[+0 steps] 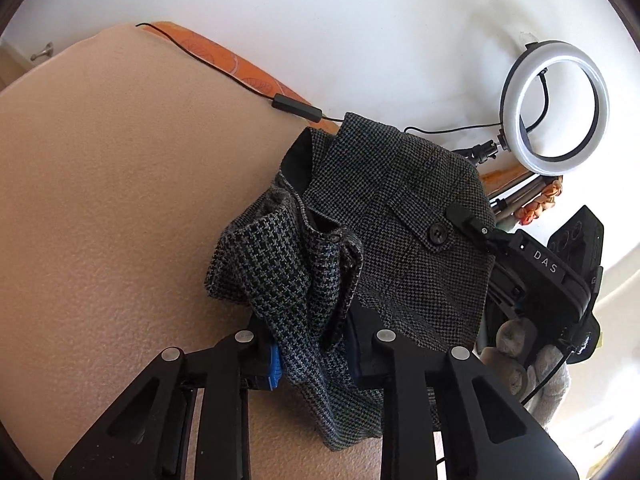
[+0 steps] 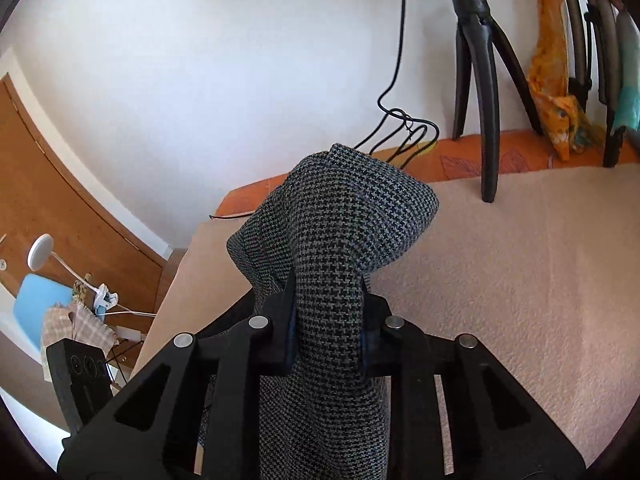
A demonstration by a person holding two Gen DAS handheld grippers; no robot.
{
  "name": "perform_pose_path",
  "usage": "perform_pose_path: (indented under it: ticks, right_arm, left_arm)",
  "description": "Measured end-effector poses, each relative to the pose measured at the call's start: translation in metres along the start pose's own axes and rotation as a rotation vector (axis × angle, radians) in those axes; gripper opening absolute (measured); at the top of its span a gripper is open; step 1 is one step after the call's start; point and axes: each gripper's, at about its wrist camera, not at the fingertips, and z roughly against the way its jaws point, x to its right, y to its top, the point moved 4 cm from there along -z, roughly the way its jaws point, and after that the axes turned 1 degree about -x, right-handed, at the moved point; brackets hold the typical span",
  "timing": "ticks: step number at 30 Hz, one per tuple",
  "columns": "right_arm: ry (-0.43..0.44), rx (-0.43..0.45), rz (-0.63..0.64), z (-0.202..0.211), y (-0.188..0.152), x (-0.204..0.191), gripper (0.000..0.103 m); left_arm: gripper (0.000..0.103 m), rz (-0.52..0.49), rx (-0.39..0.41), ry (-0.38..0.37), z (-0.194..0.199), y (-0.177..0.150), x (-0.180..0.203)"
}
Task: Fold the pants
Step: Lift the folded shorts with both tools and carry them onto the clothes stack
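Note:
The pants (image 1: 384,216) are grey houndstooth cloth with a buttoned back pocket (image 1: 438,234). They hang lifted above a beige blanket (image 1: 120,200). My left gripper (image 1: 316,356) is shut on a bunched edge of the pants. In the left wrist view the right gripper (image 1: 472,220) pinches the waist near the button, held by a gloved hand. In the right wrist view my right gripper (image 2: 330,332) is shut on a thick fold of the pants (image 2: 340,232), which drapes over its fingers.
A lit ring light (image 1: 556,106) stands on a small tripod (image 2: 480,60) at the blanket's (image 2: 520,280) far edge, with a black cable (image 1: 224,68) and inline switch. Orange sheet (image 2: 512,156), white wall, hanging cloths (image 2: 556,92), wooden door and a blue chair (image 2: 34,300) lie beyond.

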Motion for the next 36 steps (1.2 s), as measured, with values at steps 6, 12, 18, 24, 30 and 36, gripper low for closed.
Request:
perform_pose_path:
  ticks: [6, 12, 18, 24, 30, 36]
  right_arm:
    - [-0.005, 0.028, 0.070, 0.032, 0.004, -0.023, 0.023]
    - [-0.025, 0.057, 0.124, 0.066, 0.005, -0.035, 0.023]
    - [-0.063, 0.103, 0.156, 0.113, 0.005, -0.031, 0.023]
    - [-0.121, 0.156, 0.151, 0.166, 0.010, -0.005, 0.023]
    - [-0.172, 0.185, 0.131, 0.222, 0.018, 0.036, 0.022]
    - [-0.236, 0.214, 0.117, 0.275, 0.036, 0.082, 0.022]
  left_arm:
    - [0.021, -0.044, 0.030, -0.016, 0.013, 0.001, 0.014]
    - [0.021, -0.103, 0.038, -0.057, 0.023, -0.009, 0.035]
    - [0.021, -0.176, 0.034, -0.111, 0.023, -0.020, 0.070]
    - [0.021, -0.275, 0.024, -0.181, 0.013, -0.033, 0.126]
    - [0.021, -0.380, 0.042, -0.250, 0.003, -0.052, 0.182]
    - [0.021, -0.419, 0.033, -0.340, -0.017, -0.071, 0.240]
